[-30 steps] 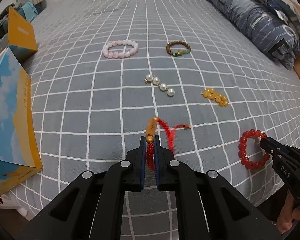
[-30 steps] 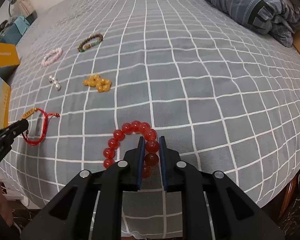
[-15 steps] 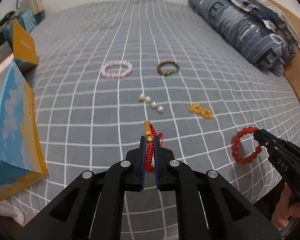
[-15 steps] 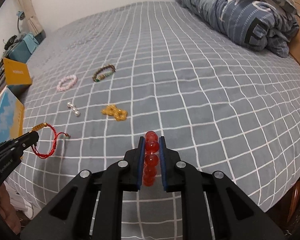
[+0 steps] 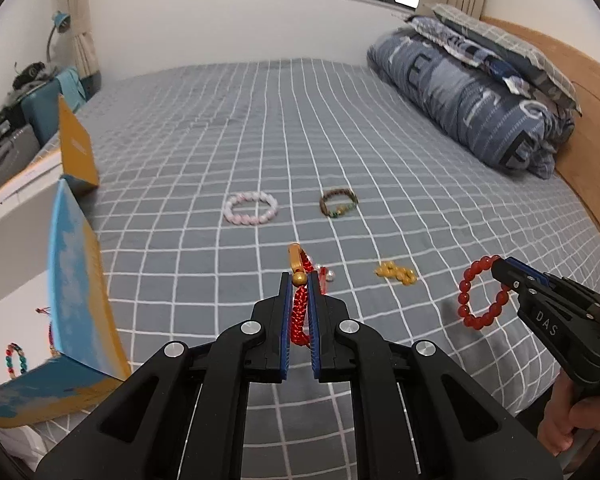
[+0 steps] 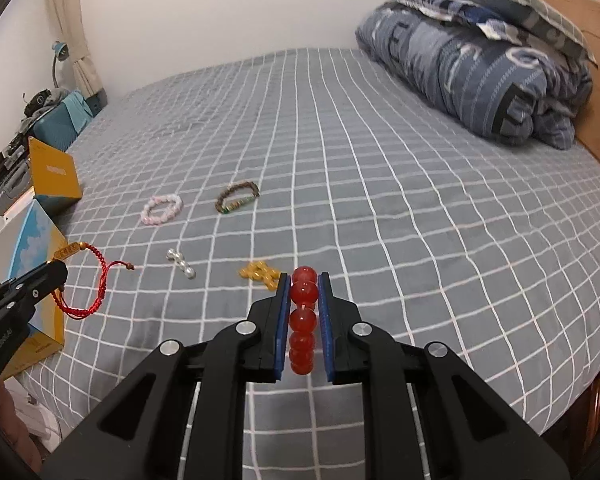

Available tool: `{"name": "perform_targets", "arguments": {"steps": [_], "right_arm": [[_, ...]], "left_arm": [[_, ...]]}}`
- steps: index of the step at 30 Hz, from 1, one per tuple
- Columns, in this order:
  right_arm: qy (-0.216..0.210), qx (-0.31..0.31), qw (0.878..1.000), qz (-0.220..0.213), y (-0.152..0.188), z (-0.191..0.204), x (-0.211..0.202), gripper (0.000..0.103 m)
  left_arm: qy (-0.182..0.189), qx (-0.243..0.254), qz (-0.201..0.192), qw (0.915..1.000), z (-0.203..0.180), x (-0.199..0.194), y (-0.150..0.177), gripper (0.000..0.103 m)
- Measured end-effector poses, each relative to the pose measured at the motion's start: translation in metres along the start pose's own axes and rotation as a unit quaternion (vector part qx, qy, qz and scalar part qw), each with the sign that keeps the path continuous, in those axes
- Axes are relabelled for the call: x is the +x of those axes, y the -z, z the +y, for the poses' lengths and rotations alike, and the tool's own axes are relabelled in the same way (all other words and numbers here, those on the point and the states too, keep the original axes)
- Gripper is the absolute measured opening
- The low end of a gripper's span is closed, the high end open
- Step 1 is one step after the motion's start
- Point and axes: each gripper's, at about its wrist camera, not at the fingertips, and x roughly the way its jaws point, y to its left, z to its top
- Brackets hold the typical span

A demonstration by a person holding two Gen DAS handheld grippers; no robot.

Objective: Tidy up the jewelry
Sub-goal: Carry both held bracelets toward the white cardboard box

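Observation:
My left gripper (image 5: 299,282) is shut on a red cord bracelet (image 5: 300,312) with a gold charm, held above the bed; it also hangs in the right wrist view (image 6: 85,284). My right gripper (image 6: 303,280) is shut on a red bead bracelet (image 6: 302,320), which dangles in the left wrist view (image 5: 482,298). On the grey checked bed (image 5: 420,216) lie a pink bead bracelet (image 5: 251,208), a brown bead bracelet (image 5: 338,202), a string of pearls (image 6: 181,263) and a yellow bead piece (image 5: 396,273).
An open blue and orange box (image 5: 76,280) stands at the bed's left edge, with beaded bracelets (image 5: 16,360) inside. A smaller orange box (image 6: 54,174) sits behind it. A folded blue duvet (image 5: 472,104) lies at the far right by the wooden headboard.
Both grippers have risen off the bed, each carrying its bracelet. The bed and the other jewelry now sit farther below.

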Motion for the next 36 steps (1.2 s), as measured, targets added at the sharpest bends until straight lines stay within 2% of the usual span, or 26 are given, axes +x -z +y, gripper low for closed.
{"name": "perform_targets", "arguments": {"steps": [15,24,30,36], "right_arm": [[0.002,-0.033,0.998,-0.055,-0.013,0.054,-0.017,0.013],[-0.018,-0.053,0.994,-0.088,-0.026,0.107,-0.037,0.013],[-0.045,-0.076,0.990,-0.107,-0.034,0.158,-0.050,0.013],[-0.078,-0.095,0.985,-0.119,-0.038,0.209,-0.060,0.013]], "left_arm": [[-0.013,-0.028,-0.053,0.9981,0.045,-0.040,-0.005,0.007],[-0.052,-0.049,-0.093,0.9932,0.084,-0.079,-0.008,0.007],[-0.076,-0.080,-0.096,0.9892,0.120,-0.100,-0.007,0.007],[-0.118,-0.101,-0.102,0.9826,0.162,-0.120,-0.002,0.007]]}}
